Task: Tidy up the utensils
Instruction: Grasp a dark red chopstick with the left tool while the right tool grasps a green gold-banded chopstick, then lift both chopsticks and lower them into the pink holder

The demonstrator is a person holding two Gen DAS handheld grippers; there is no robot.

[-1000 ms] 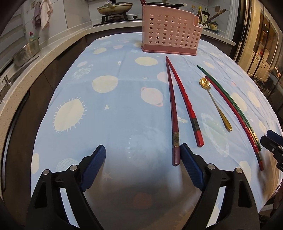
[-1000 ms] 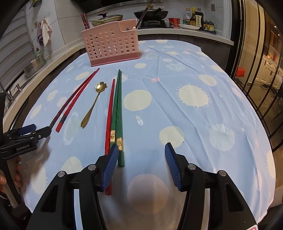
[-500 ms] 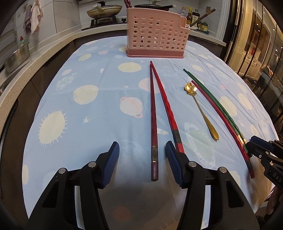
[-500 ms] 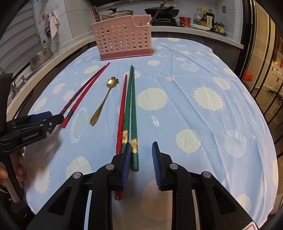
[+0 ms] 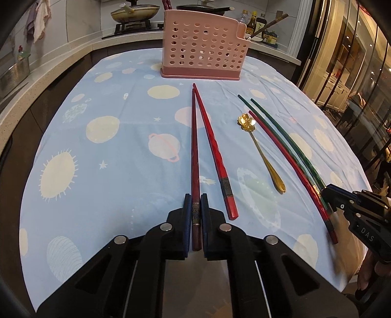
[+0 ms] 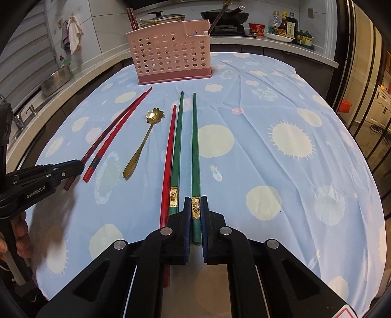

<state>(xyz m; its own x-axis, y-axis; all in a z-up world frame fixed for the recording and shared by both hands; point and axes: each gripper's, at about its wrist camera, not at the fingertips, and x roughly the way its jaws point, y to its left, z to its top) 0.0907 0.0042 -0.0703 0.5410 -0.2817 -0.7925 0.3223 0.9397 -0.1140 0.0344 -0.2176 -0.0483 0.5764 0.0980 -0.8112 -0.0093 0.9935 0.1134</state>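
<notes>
My left gripper (image 5: 196, 203) is shut on the thick end of a dark red chopstick (image 5: 194, 151) lying on the blue tablecloth; a brighter red chopstick (image 5: 215, 156) lies just right of it. My right gripper (image 6: 196, 205) is shut on the thick end of a green chopstick (image 6: 195, 146); a second green chopstick (image 6: 176, 146) and a thin red one (image 6: 168, 161) lie to its left. A gold flower-headed spoon (image 6: 144, 144) lies between the two groups. The pink perforated utensil holder (image 5: 202, 50) stands at the far side, with some utensils in it.
The table (image 5: 102, 137) ends close to both grippers at the near edge. A counter with a stove, pans and bottles (image 6: 283, 23) runs behind the holder. A metal bowl (image 6: 57, 78) sits on the left counter. Glass doors stand at the right.
Both grippers moved forward and closed: the left on the dark red chopstick, the right on the rightmost green chopstick, which now lies apart from its mate.
</notes>
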